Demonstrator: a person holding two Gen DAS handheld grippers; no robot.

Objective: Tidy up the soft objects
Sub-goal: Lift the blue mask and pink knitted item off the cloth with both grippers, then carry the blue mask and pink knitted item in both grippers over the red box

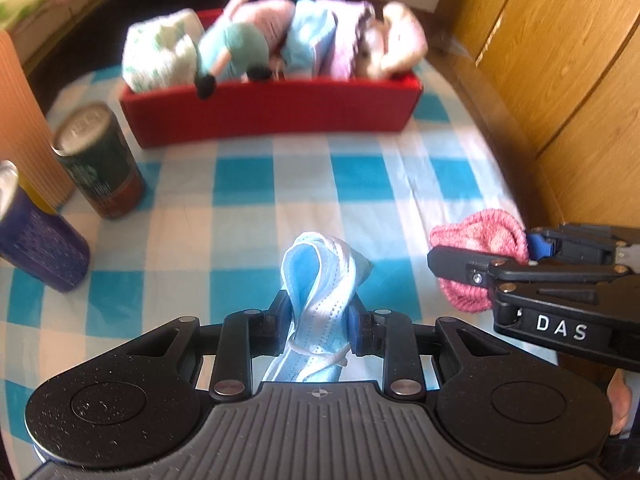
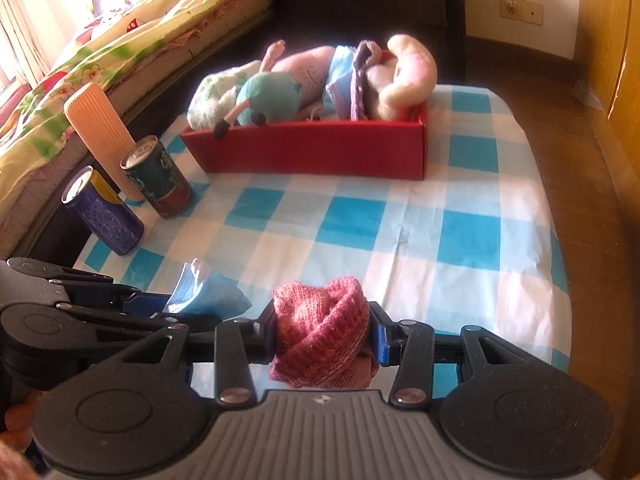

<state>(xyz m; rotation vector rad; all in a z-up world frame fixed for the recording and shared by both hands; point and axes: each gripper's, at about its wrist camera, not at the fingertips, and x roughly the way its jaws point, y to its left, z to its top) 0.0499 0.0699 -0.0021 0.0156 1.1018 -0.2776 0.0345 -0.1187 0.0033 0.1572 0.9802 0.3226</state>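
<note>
My left gripper is shut on a crumpled blue face mask and holds it above the checked tablecloth. My right gripper is shut on a pink knitted cloth; it also shows at the right of the left wrist view. The mask shows at the left of the right wrist view. A red box at the far side of the table holds several soft toys and cloths; it also shows in the right wrist view.
Two drink cans and a ribbed orange cylinder stand at the left of the table. A wooden cabinet is at the right. A bed with a flowered cover lies beyond the table's left side.
</note>
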